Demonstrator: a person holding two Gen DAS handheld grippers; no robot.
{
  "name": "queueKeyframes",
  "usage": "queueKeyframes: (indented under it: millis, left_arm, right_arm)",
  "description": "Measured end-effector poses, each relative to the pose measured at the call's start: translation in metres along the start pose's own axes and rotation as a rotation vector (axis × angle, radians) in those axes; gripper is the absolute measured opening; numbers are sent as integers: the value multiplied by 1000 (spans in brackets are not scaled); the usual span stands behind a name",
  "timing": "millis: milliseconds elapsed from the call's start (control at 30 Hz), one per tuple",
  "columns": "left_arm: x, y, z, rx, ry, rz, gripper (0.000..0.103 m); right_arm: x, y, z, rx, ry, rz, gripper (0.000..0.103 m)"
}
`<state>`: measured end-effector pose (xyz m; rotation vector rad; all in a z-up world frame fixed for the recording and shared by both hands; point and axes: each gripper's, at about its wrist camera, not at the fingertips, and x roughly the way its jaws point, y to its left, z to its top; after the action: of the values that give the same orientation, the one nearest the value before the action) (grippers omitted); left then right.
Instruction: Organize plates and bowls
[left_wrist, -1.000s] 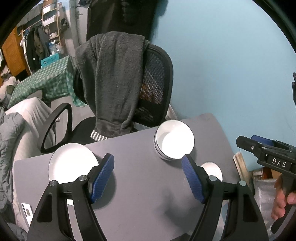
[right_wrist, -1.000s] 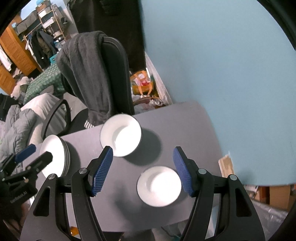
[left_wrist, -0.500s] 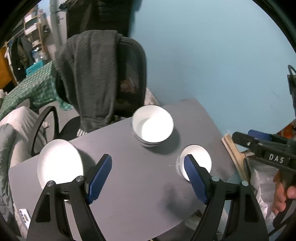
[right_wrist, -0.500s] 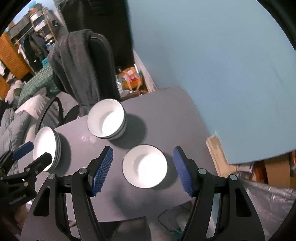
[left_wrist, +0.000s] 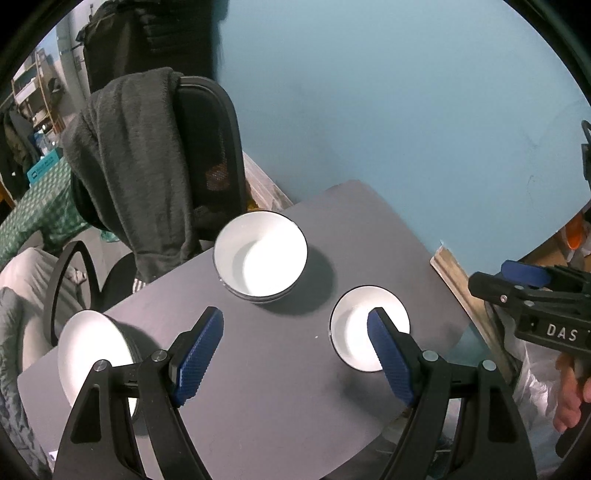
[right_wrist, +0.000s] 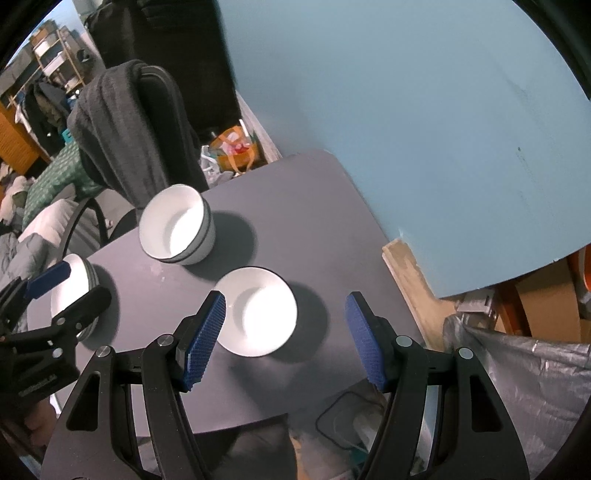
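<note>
A stack of white bowls (left_wrist: 260, 260) stands at the far side of the grey table (left_wrist: 280, 387). A single white bowl (left_wrist: 354, 332) sits near the right edge, and a stack of white plates (left_wrist: 92, 358) near the left edge. My left gripper (left_wrist: 295, 354) is open and empty, high above the table's middle. In the right wrist view my right gripper (right_wrist: 286, 338) is open and empty above the single bowl (right_wrist: 256, 312), with the bowl stack (right_wrist: 175, 230) and plates (right_wrist: 75, 291) to its left.
An office chair (left_wrist: 207, 155) draped with a dark grey cloth (left_wrist: 129, 166) stands behind the table. A blue wall (left_wrist: 388, 110) runs along the right. A wooden board (right_wrist: 406, 266) and a grey bag (right_wrist: 517, 387) lie right of the table.
Both grippers have risen and pulled back, so the table looks smaller and lower. The right gripper has shifted right, past the single bowl. Bowls and plates have not moved.
</note>
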<state>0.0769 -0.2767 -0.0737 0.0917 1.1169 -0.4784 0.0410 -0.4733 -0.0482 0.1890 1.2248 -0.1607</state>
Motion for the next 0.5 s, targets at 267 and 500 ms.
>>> queueKeyframes:
  millis: [267, 500]
  left_arm:
    - [49, -3, 1, -57, 123, -39, 81]
    - [94, -10, -7, -29, 207, -23, 81]
  right_arm:
    - [27, -24, -4, 22, 46, -3, 66]
    - [66, -36, -8, 6, 101, 20, 66]
